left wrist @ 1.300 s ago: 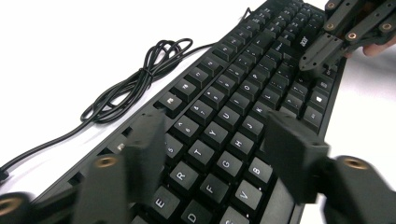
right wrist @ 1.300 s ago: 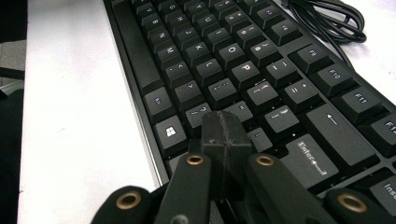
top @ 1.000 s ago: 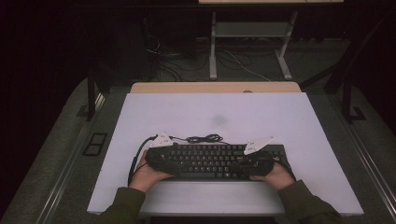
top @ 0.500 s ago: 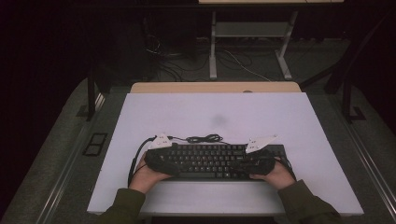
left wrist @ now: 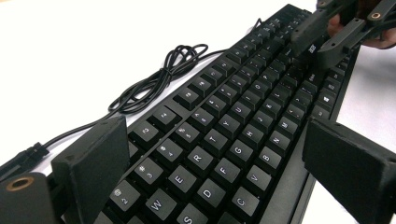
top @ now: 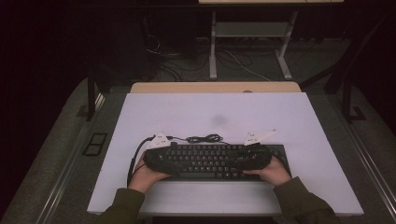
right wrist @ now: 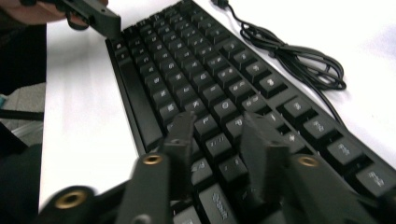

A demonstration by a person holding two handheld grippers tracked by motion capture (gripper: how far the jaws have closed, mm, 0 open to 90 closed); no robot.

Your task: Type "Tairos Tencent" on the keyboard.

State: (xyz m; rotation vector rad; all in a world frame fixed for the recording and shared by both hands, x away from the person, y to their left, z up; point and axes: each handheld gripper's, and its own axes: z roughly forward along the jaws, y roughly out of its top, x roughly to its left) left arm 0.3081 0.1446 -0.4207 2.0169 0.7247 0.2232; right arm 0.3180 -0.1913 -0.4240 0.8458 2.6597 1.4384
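Observation:
A black keyboard (top: 210, 161) lies flat near the front of the white table, its cable (top: 203, 138) coiled just behind it. My left gripper (top: 168, 158) is at the keyboard's left end. In the left gripper view the keyboard (left wrist: 233, 130) lies between the wide-set jaws of my left gripper (left wrist: 219, 163), and each pad sits against a long edge. My right gripper (top: 247, 158) hovers over the right end. Its jaws have just been opening. In the right gripper view my right gripper (right wrist: 219, 123) stands part open above the keys (right wrist: 196, 79), gripping nothing.
The white table top (top: 210, 112) stretches well beyond the keyboard and to both sides. A wooden desk edge (top: 215, 87) borders it at the back. Behind that are a metal stand (top: 212, 51) and loose cables on a dark floor.
The right hand and its gripper have edged slightly left along the keyboard. The left hand and the keyboard have stayed put.

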